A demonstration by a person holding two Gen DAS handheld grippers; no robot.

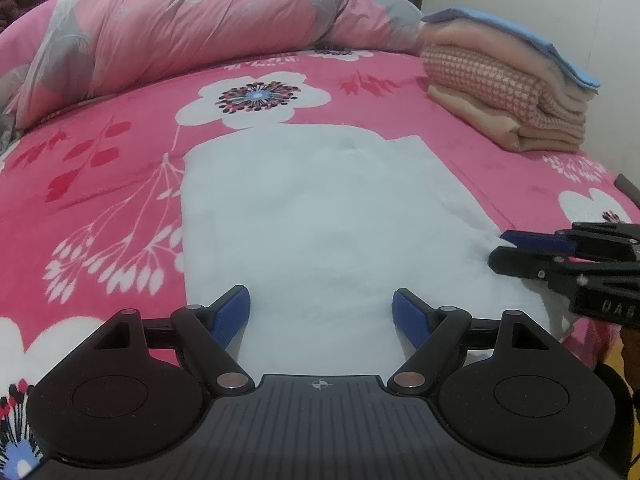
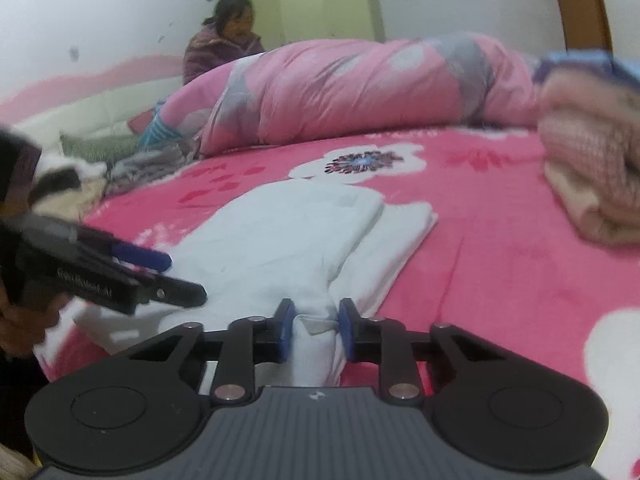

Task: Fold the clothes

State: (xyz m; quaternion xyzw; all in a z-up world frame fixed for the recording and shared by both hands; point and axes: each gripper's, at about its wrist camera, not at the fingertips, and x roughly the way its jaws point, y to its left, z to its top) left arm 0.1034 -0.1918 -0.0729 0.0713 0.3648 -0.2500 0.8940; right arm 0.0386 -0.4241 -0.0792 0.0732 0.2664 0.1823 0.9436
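Note:
A white garment [image 1: 320, 208] lies flat and partly folded on the pink flowered bed; it also shows in the right wrist view [image 2: 288, 240]. My left gripper [image 1: 321, 312] is open, its fingers spread over the garment's near edge, holding nothing. My right gripper [image 2: 315, 330] is closed on a bunched near corner of the white garment, with cloth between the blue pads. The right gripper [image 1: 520, 250] shows at the garment's right edge in the left wrist view. The left gripper [image 2: 176, 276] shows at the left in the right wrist view.
A stack of folded clothes [image 1: 508, 92] in beige, pink check and blue sits at the back right of the bed. A rolled pink quilt [image 1: 192, 28] lies along the far side. A person [image 2: 224, 36] sits beyond the bed. More clothes [image 2: 132, 164] are piled at the far left.

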